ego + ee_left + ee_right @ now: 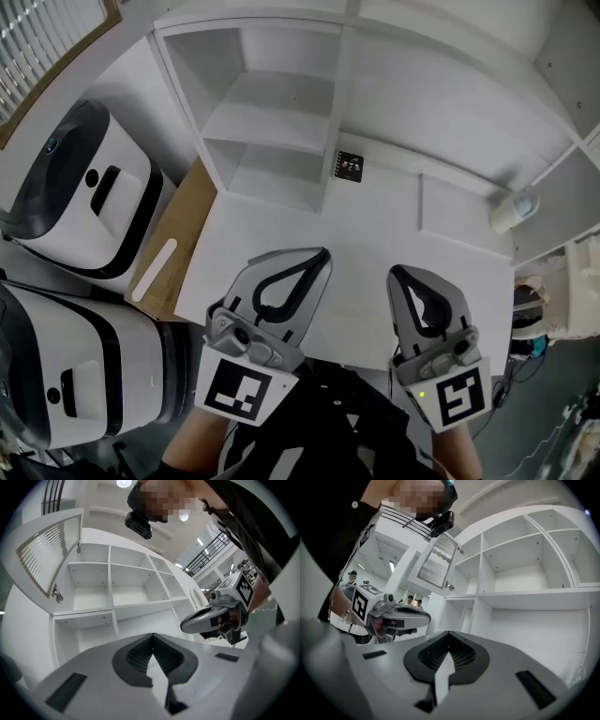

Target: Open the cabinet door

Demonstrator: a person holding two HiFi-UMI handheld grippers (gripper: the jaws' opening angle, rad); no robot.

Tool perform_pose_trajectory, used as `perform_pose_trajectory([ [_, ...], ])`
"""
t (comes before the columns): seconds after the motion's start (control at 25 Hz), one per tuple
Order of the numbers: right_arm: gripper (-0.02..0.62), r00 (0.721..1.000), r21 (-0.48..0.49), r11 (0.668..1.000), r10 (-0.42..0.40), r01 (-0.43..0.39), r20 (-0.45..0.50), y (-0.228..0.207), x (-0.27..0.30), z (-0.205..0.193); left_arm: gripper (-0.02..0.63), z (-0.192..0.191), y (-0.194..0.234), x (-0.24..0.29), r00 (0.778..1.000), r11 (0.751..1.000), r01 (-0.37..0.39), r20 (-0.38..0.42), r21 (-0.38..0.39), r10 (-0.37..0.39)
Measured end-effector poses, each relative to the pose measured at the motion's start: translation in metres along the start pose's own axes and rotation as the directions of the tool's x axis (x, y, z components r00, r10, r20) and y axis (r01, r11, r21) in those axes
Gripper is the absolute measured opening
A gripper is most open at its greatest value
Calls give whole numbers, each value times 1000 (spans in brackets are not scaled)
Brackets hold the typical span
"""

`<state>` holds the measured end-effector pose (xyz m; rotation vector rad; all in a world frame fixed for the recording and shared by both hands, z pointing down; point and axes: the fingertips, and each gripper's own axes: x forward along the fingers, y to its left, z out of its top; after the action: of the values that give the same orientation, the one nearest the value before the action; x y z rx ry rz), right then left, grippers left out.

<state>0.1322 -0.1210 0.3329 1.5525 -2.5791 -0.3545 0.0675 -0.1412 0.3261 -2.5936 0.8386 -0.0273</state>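
A white cabinet (272, 103) with open shelf compartments stands ahead of me. Its louvred door (47, 555) hangs swung open at the upper left; the right gripper view also shows this door (437, 560). My left gripper (323, 251) and right gripper (394, 272) float side by side in front of the cabinet, apart from it and touching nothing. In its own view the left gripper (153, 634) has its jaws shut and empty. The right gripper (449, 633) likewise has its jaws together with nothing between them. Each gripper shows in the other's view.
Two white-and-black appliances (89, 192) (66, 375) stand at the left beside a wooden surface (178, 234). A small black marker card (350, 166) sits on the cabinet. A white cylinder (514, 211) is at the right. People stand in the far background.
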Motion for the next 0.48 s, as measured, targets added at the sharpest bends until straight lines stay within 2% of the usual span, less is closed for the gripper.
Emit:
perform_pose_trajectory([
  [0.2,-2,999,4,999,-33,33,-21,-6,-10,-6,-5,-1,-13,11,999,999,46,14,-18,-46],
  [0.48,-2,998,8,999,-46,46,-33,-7,-16,-10,-5,1,-21,17,997,998,67,24,-12,-67],
])
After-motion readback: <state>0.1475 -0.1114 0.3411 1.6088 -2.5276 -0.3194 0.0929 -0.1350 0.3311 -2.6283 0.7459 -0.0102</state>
